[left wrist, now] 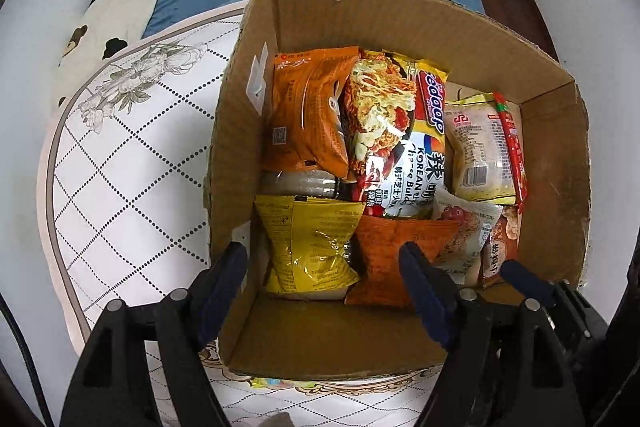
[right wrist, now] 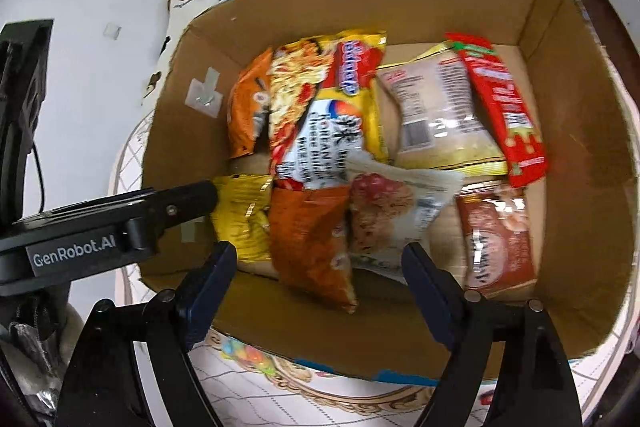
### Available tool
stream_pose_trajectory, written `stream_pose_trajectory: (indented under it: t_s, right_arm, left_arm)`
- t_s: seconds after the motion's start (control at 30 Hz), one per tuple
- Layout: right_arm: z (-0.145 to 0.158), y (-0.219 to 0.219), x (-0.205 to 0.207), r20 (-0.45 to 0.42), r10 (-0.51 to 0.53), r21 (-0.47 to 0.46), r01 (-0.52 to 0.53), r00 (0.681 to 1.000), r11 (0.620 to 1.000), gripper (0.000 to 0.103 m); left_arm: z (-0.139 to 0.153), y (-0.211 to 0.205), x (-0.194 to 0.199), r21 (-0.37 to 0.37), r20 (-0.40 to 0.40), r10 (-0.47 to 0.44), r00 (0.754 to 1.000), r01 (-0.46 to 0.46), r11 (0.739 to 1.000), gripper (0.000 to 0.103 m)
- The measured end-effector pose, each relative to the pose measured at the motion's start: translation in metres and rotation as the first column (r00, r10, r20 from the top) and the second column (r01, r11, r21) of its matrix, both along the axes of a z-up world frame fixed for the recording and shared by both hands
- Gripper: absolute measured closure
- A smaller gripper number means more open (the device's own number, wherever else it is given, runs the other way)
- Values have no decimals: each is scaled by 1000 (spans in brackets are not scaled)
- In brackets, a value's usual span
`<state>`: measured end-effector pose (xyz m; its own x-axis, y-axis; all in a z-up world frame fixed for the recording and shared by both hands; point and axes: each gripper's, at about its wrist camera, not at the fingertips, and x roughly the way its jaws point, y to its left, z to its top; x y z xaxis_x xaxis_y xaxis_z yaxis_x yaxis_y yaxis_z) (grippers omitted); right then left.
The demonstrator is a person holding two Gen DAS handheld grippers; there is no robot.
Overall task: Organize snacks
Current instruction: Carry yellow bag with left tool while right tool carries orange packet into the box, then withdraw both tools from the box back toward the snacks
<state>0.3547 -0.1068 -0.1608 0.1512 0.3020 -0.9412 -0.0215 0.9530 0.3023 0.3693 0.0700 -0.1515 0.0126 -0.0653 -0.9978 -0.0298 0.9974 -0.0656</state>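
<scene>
Both grippers, left (left wrist: pixel 326 277) and right (right wrist: pixel 320 275), hang open and empty over the box (left wrist: pixel 560 155) where the snacks (left wrist: pixel 394 147) sit; risk: left jaw straddles the wall, could snag cardboard.

"KOREAN" on noodle packet (left wrist: pixel 404 143); "GenRobot.AI" on left gripper (right wrist: pixel 74 253) (white lettering).

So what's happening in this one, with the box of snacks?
A person holds a tool in each hand over a cardboard box already packed with snack packets. The left tool and the right tool both stand open and hold nothing. The yellow packet and the orange packet lie in the box below them.
</scene>
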Motion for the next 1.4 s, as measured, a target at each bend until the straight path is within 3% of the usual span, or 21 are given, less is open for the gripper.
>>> stream_pose_trajectory:
  t_s: [0.13,0.53,0.87,1.1,1.4]
  right_arm:
    - [8,-16,-6,29,-19,-55,20,999,998,16]
    - [39,-47,-33,137,-27,-203,54,990,978,16]
    - [79,-54,-73,274,-3,-266,79,962,961,16]
    - [117,-54,-109,385,17,-288,102,923,952,16]
    - [156,-49,-157,475,31,-273,113,880,955,16]
  left_arm:
    - [2,-1,-6,3,22,8,1000,-8,1000,26]
    - [27,-7,-47,11,189,14,982,-16,1000,26]
    - [73,-16,-95,1,349,10,937,-10,1000,26]
    - [111,-24,-131,21,467,-7,884,-3,1000,26]
    - [143,-38,-172,46,554,-48,831,27,999,26]
